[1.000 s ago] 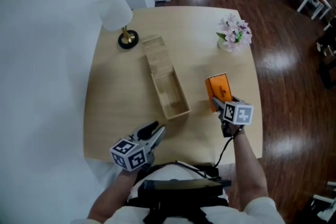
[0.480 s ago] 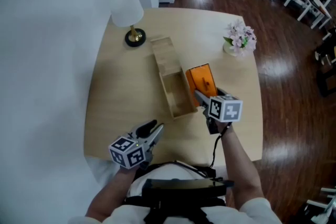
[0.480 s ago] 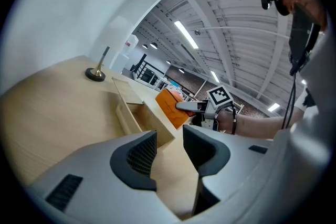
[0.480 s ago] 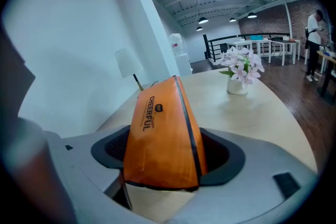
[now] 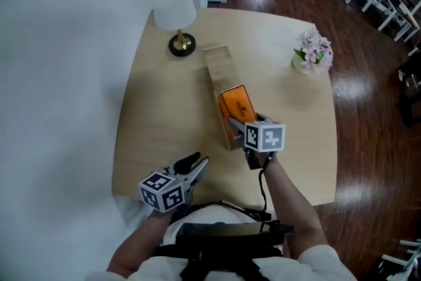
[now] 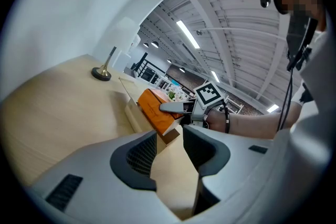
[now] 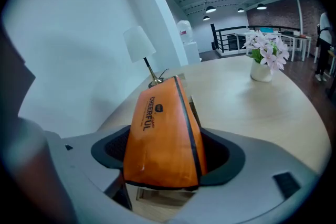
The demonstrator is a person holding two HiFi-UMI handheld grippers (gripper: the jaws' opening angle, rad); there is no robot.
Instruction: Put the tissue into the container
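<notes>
Two grippers are in play, but only one carries anything. Our right gripper (image 5: 238, 120) has its fingers (image 7: 219, 159) clamped on the orange tissue pack (image 5: 235, 104). The pack hangs tilted over the near, open half of the wooden container (image 5: 218, 62) at the centre of the tabletop (image 5: 158, 115). Whether it already touches the rim we cannot tell. Our left gripper (image 5: 193, 163) hovers at 7 o'clock by the near edge, fingers apart with nothing between them.

We judge this to be the carry-and-align step: the pack is above the box but not yet lying inside. Next we need to square the pack's long side with the container's long axis, which runs toward 12 o'clock. Then we lower it between the walls and part the fingers. The fit looks snug, so a skewed pack could catch on a wall. Well apart from the work stand the lamp (image 5: 174, 3) at 11 o'clock and the flowers (image 5: 314, 52) at 2 o'clock.
</notes>
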